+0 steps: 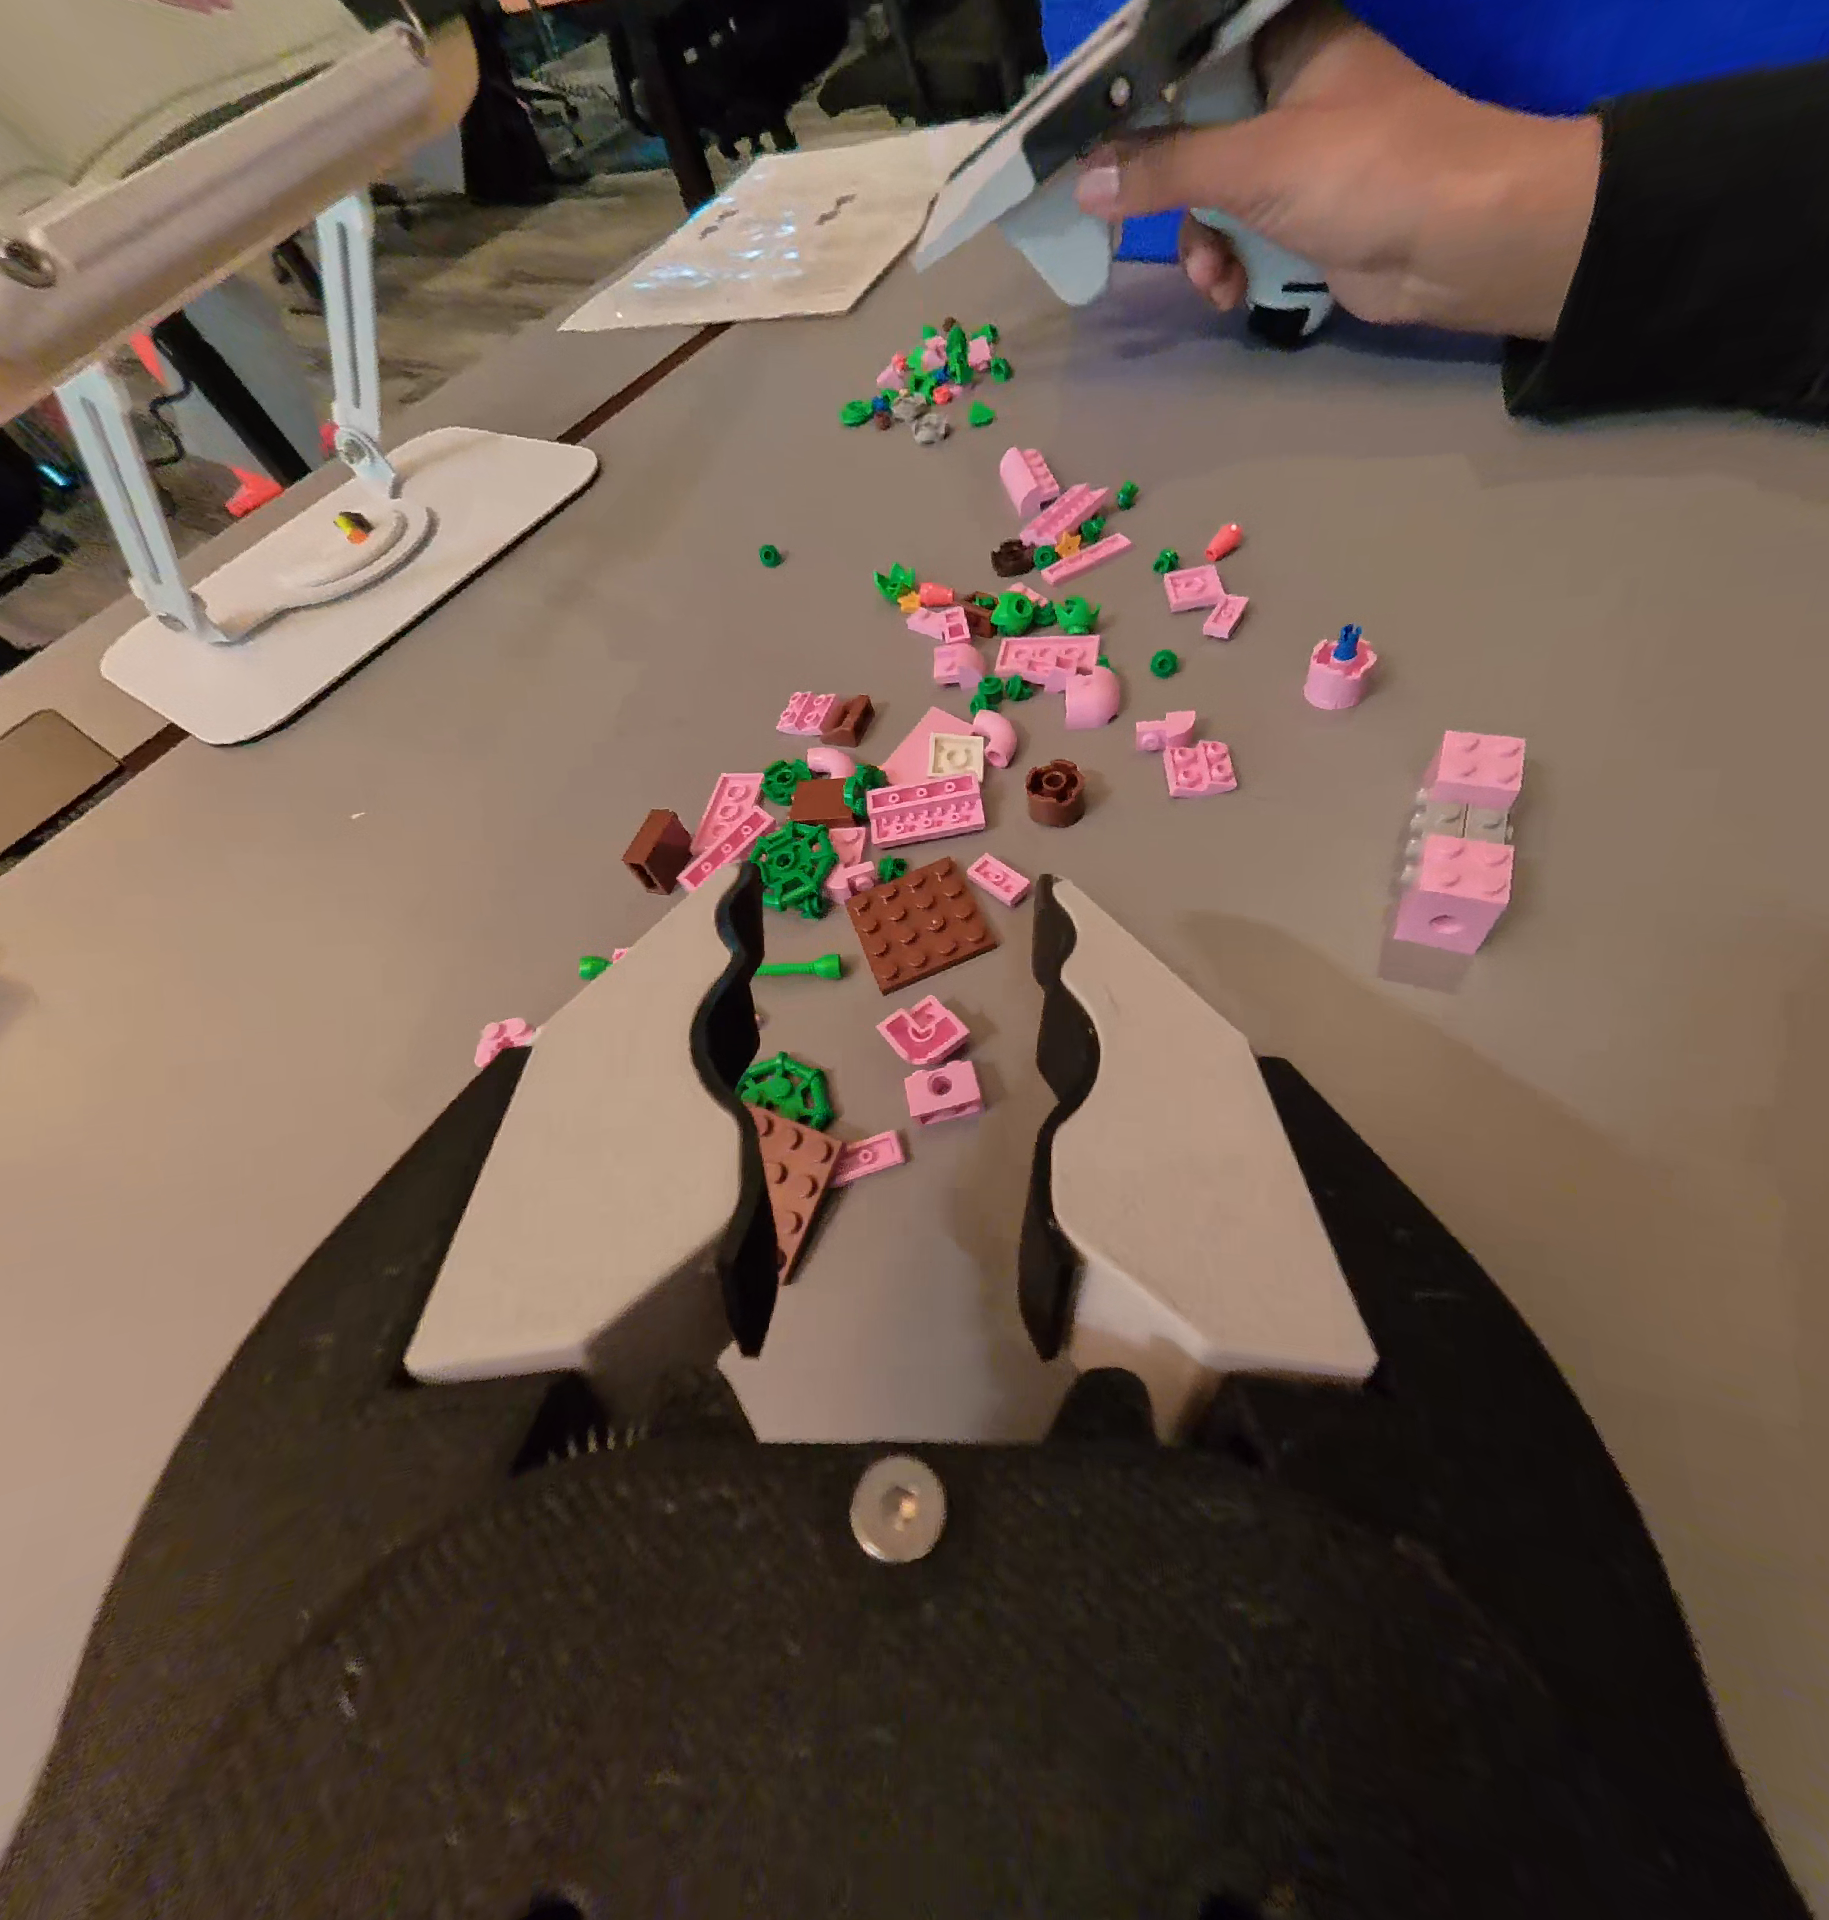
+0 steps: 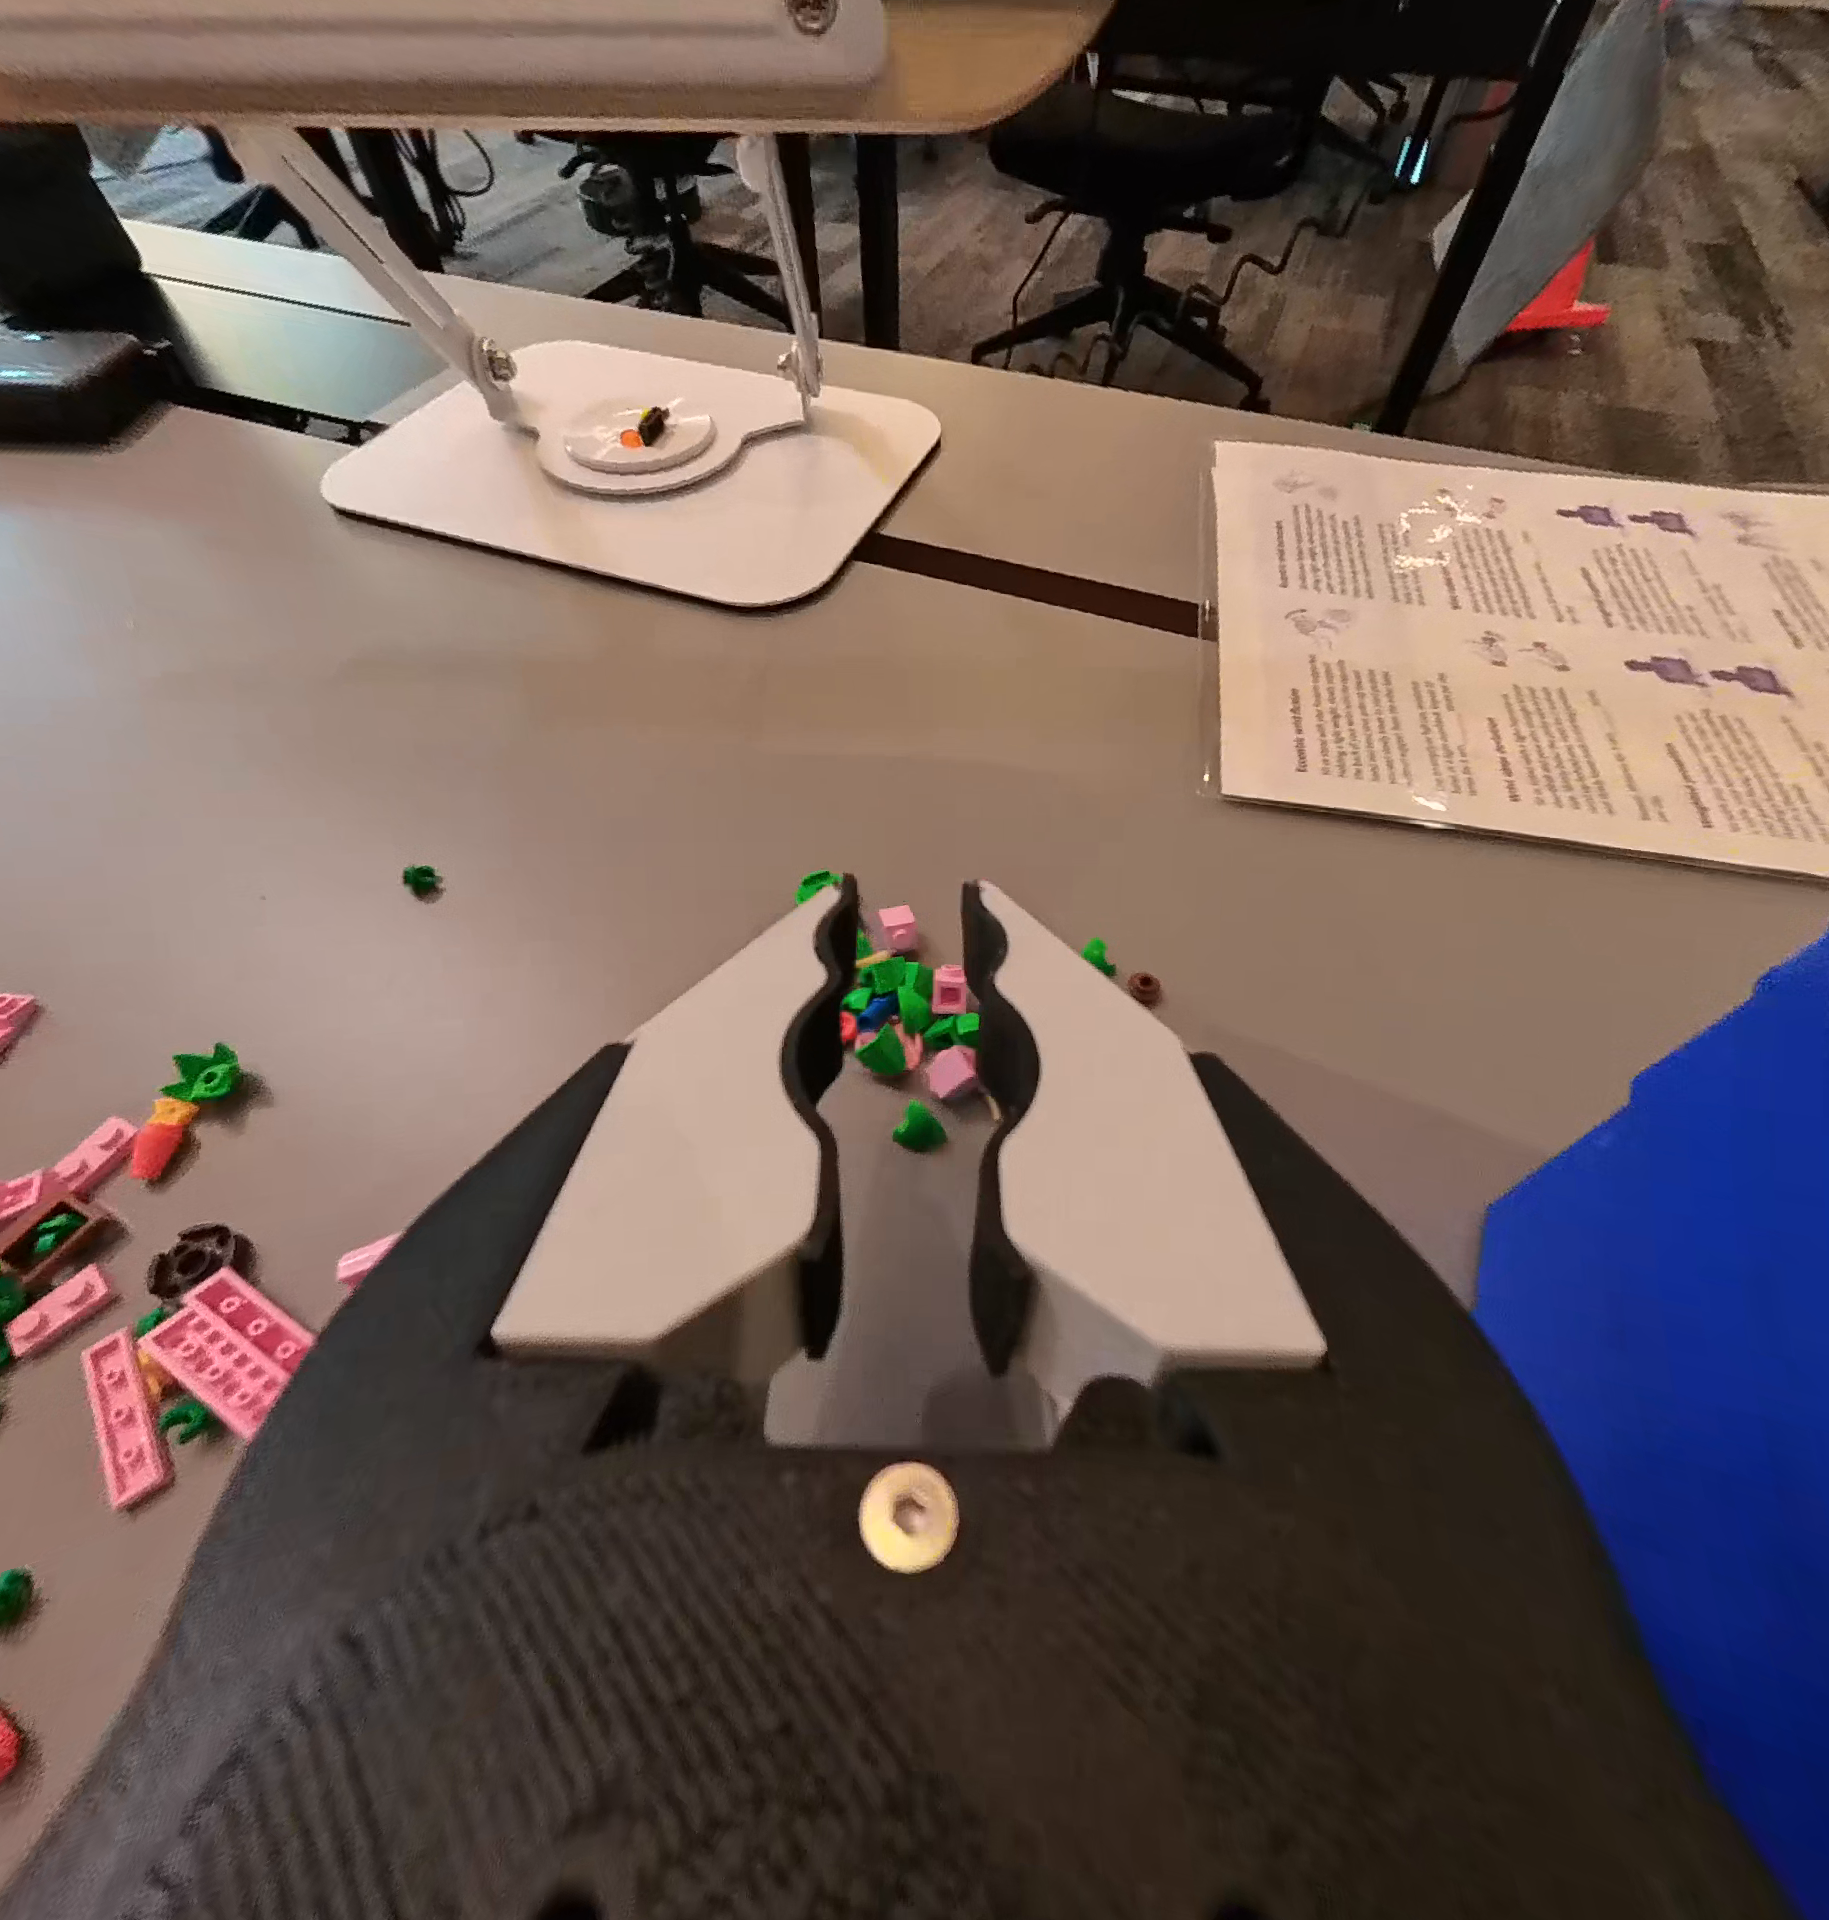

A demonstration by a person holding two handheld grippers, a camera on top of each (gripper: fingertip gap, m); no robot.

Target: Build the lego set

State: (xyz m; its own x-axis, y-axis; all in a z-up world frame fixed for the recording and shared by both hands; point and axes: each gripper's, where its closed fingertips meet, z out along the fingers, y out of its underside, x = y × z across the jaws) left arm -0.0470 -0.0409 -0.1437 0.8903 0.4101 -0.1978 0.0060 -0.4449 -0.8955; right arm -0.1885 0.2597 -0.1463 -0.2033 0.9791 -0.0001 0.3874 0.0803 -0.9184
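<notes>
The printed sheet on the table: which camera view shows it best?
The right wrist view. There the sheet lies near and almost whole, with its pictures and text blocks distinct, cut off only at the right edge. In the left wrist view the sheet lies far off, small, under glare, partly behind the right tongs.

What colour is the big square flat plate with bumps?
Brown; the square plate shows best in the left wrist view.

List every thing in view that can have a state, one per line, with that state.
left gripper: open, empty, over loose pieces.
right gripper: open, empty, over the small-piece pile.
pink and grey block assembly: partly built, on the table.
pink round piece with blue stud: assembled, upright.
brown square plate: loose, flat.
laminated sheet: flat on the table.
</notes>
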